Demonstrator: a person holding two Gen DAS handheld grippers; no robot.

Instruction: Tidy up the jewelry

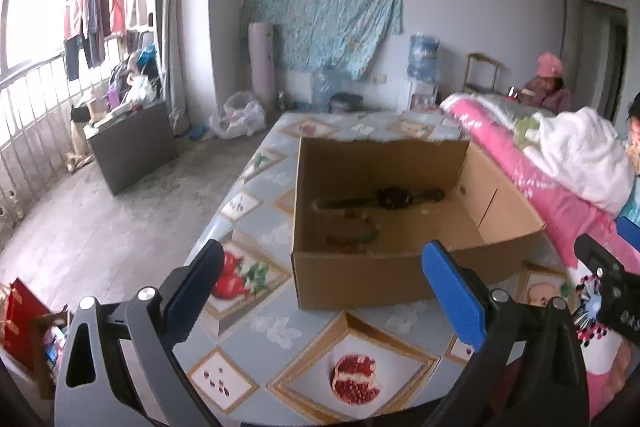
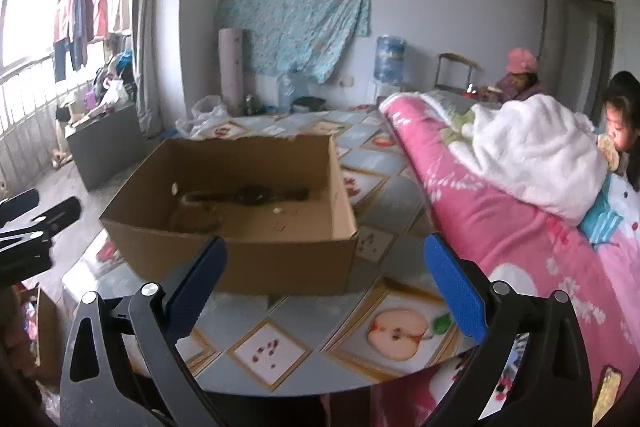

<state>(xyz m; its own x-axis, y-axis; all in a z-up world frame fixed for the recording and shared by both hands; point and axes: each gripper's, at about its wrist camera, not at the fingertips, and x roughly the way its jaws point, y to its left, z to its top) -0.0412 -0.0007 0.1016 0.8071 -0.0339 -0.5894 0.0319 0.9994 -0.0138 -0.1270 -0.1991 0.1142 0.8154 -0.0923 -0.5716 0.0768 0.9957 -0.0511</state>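
An open cardboard box (image 1: 360, 275) stands on the fruit-patterned table (image 1: 288, 331); it also shows in the right wrist view (image 2: 248, 259). Inside lie a dark watch (image 1: 392, 198) and a reddish bead bracelet (image 1: 352, 241). The watch also shows in the right wrist view (image 2: 252, 195), with a blurred bracelet (image 2: 196, 217) near it. My left gripper (image 1: 324, 291) is open and empty, just in front of the box. My right gripper (image 2: 326, 291) is open and empty, in front of the box's right corner. The right gripper's body shows at the left view's right edge (image 1: 608, 279).
A pink quilt (image 2: 500, 211) with a white blanket (image 2: 532, 155) covers the table's right side. A child (image 2: 618, 131) sits at far right, another person (image 2: 520, 75) behind. A grey cabinet (image 1: 132, 147) stands on the floor at left. A red box (image 1: 20, 319) is low left.
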